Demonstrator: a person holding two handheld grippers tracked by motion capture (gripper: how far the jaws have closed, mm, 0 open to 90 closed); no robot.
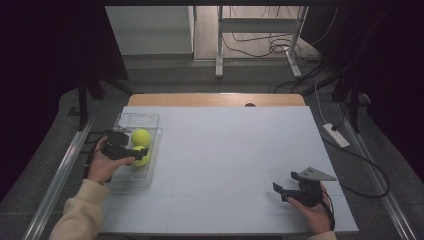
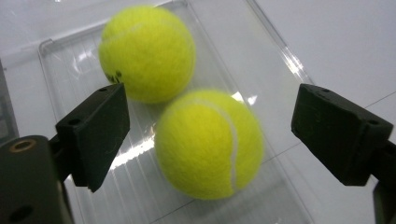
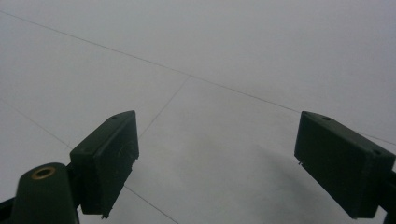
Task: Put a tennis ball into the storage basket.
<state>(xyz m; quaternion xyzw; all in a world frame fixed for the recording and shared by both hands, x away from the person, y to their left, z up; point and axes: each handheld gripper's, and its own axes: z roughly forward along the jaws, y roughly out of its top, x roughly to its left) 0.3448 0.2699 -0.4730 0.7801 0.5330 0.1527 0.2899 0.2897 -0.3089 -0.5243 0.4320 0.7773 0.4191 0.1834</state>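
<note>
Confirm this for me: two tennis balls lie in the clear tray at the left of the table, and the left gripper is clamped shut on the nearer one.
Not clamped. In the left gripper view the left gripper stands open, with clear gaps between its jaws and the nearer tennis ball. The rest holds: both it and the farther tennis ball lie in the clear tray at the left of the table.

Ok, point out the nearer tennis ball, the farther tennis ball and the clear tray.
Nearer tennis ball (image 2: 208, 144), left gripper view, middle of its felt.
Farther tennis ball (image 2: 147, 51), left gripper view, middle of its felt.
Clear tray (image 1: 137, 119), high view, bare far end.
</note>
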